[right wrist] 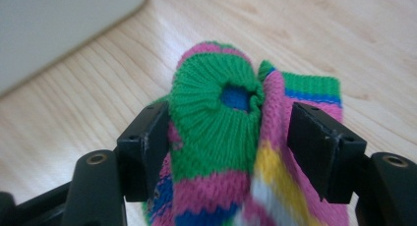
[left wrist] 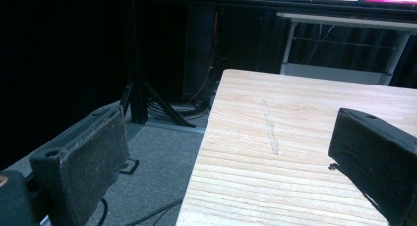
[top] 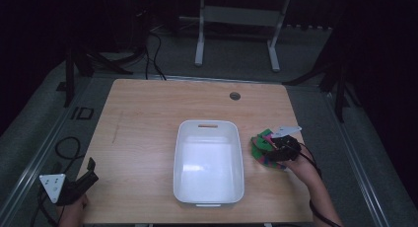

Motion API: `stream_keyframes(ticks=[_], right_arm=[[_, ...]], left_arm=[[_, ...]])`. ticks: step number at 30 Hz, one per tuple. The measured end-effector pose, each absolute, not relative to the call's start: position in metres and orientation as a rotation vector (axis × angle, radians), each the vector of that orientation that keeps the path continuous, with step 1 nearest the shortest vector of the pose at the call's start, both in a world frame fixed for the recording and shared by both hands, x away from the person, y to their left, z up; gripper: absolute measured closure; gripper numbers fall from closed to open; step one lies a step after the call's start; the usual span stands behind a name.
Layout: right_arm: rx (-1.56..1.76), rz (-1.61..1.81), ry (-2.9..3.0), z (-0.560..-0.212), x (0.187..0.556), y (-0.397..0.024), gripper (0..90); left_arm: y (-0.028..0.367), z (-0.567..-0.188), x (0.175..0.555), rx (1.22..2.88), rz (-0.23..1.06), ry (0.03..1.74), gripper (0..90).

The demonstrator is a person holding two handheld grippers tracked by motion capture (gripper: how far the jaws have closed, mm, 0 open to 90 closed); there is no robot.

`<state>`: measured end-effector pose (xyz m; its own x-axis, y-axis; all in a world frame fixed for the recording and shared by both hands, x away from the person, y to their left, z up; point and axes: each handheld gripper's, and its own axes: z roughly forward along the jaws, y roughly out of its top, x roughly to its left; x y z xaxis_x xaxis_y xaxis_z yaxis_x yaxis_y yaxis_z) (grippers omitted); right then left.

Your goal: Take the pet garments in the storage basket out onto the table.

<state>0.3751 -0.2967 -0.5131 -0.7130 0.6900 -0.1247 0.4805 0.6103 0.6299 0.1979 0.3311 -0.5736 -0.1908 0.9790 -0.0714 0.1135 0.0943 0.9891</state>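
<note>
A: Your sock [right wrist: 221, 137], the striped knit one in green, pink, blue and yellow, lies bunched on the counter [top: 143, 118] just right of the white bin [top: 209, 160]. It is outside the bin, close to its right wall.

B: And is it gripped?

A: Not firmly, as far as I can see. In the right gripper view the cuff sits between the two black jaws. The left jaw touches the knit; the right one stands a little off it, with a thin gap showing. So your right gripper [right wrist: 226, 132] is partly open around the sock, not clamped on it.

B: Why would it sit like that?

A: My guess: the sock is bunched so both jaws can straddle the thick cuff, and it lies beside the bin because that looks like where it belongs next. Whether you are taking it or letting it go, I cannot tell.

B: How is that hand posed?

A: From above, your right forearm comes in from the lower right, the gripper [top: 285, 149] low over the sock and pointing toward the bin.

B: And the other?

A: Your left gripper [top: 74, 185] rests at the near left corner of the counter, well apart from everything. Its jaws stand wide with nothing between them, pointing along the counter's left edge.
</note>
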Motion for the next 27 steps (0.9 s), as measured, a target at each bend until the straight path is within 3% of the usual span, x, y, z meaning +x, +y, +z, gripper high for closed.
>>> stream_keyframes(ticks=[8,10,13,21,27], right_arm=[[0.981,0.942,2.388,-0.496,0.350,-0.319,21.9],[1.000,0.947,2.362,-0.496,0.344,-0.326,23.5],[1.049,0.956,2.300,-0.498,0.334,-0.337,24.2],[1.156,0.986,2.163,-0.507,0.315,-0.368,12.5],[1.200,1.008,2.194,-0.521,0.300,-0.381,10.5]], left_arm=[[0.331,-0.574,0.198,1.139,1.222,1.479,1.9],[0.331,-0.574,0.198,1.140,1.222,1.479,1.8],[0.331,-0.574,0.198,1.140,1.222,1.479,1.9],[0.331,-0.574,0.198,1.138,1.224,1.480,1.9],[0.331,-0.574,0.198,1.136,1.223,1.482,1.9]])
